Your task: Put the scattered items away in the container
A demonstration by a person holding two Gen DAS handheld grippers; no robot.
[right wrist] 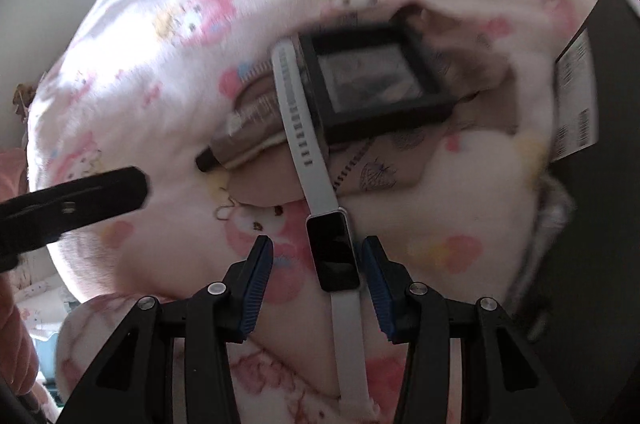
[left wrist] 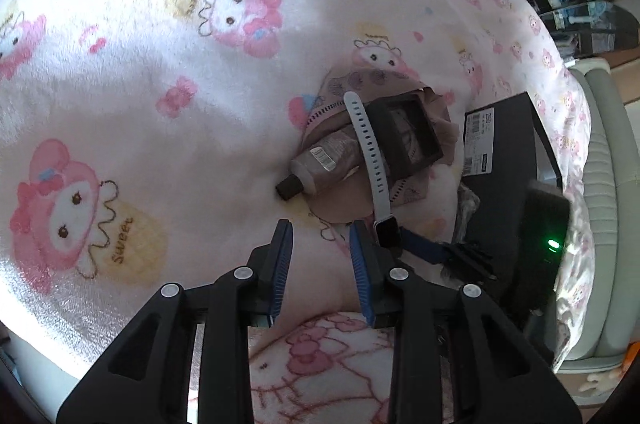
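A white-strapped smartwatch (right wrist: 332, 248) lies on the pink cartoon blanket, its strap running up over a small black box (right wrist: 372, 87) and a brown tube (right wrist: 244, 135) with a black cap, all on a beige patterned pouch (right wrist: 372, 167). My right gripper (right wrist: 318, 252) is open with its jaws either side of the watch face, not closed on it. My left gripper (left wrist: 320, 236) is open and empty, just below the tube (left wrist: 320, 163) and left of the watch (left wrist: 386, 228). The box (left wrist: 404, 135) and pouch (left wrist: 344, 87) also show there.
A black box with a barcode label (left wrist: 504, 147) lies right of the pile, also in the right wrist view (right wrist: 600, 143). The right gripper's black body with a green light (left wrist: 544, 244) is at the right. A padded chair (left wrist: 600, 159) edges the bed. The left gripper's finger (right wrist: 80, 199) enters from the left.
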